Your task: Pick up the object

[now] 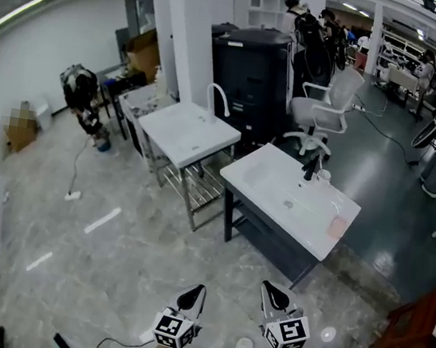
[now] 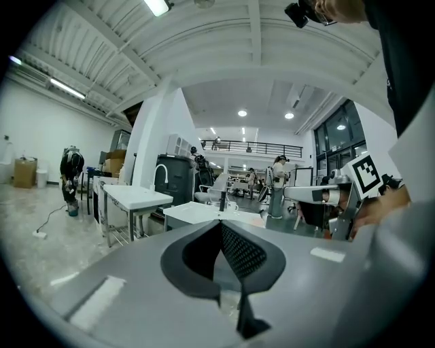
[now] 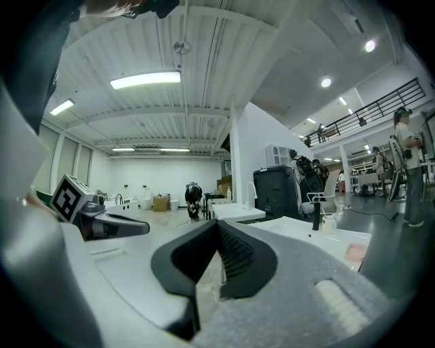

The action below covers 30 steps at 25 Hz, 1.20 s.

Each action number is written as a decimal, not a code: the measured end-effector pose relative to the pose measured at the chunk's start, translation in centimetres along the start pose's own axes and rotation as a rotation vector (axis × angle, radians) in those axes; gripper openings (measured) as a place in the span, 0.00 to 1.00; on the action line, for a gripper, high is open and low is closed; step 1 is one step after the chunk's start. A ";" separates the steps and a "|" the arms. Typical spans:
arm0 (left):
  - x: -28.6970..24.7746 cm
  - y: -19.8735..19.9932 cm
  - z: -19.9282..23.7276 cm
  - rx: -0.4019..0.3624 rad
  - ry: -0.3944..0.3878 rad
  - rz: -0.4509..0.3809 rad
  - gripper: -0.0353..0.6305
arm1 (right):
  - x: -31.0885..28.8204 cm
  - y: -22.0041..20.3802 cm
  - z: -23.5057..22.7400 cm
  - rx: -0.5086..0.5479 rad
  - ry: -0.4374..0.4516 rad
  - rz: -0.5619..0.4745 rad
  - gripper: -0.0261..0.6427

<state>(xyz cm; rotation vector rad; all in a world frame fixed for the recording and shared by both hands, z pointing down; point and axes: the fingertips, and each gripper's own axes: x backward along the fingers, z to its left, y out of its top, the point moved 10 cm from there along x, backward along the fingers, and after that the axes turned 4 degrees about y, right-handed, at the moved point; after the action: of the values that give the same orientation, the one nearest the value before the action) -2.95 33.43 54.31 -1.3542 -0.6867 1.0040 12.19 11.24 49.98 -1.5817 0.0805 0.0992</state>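
**Both grippers closed and empty, well back from the sink stand**

The only loose thing that looks meant for picking up is a small pale-pink object. It is too small from here to tell whether it is a sponge or a cup. It sits on the near right corner of a white rectangular basin top mounted on a dark frame, to the right of the drain hole. At the far edge of that basin stands a black tap, with a small white cup just beside it.

To the left, set apart, is a second white basin on a steel-legged stand with a curved white tap. Behind both are a tall dark cabinet and a white swivel chair. Far left, a person in dark clothes bends over near the wall.

The person holding the grippers stands on the grey marbled floor, well apart from the basin. The left gripper and the right gripper are raised side by side in front of the body, both pointing towards the sink stand. On each gripper the black ribbed jaws are pressed together at the tips with nothing between them.
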 end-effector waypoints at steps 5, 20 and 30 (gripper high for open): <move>-3.9 1.7 -0.2 -0.029 0.013 -0.017 0.08 | -1.4 1.2 -3.8 0.017 -0.024 -0.024 0.04; -12.0 4.0 -2.2 -0.088 0.001 -0.048 0.08 | -1.8 2.1 -11.7 -0.021 -0.069 -0.095 0.04; -15.1 6.0 -3.0 -0.105 0.017 -0.045 0.08 | -3.3 2.9 -13.7 0.011 -0.038 -0.095 0.04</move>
<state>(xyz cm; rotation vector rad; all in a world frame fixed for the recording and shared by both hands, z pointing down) -8.16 18.29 50.25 -1.4305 -0.7624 0.9300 8.76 -2.55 47.64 -1.5699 -0.0239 0.0543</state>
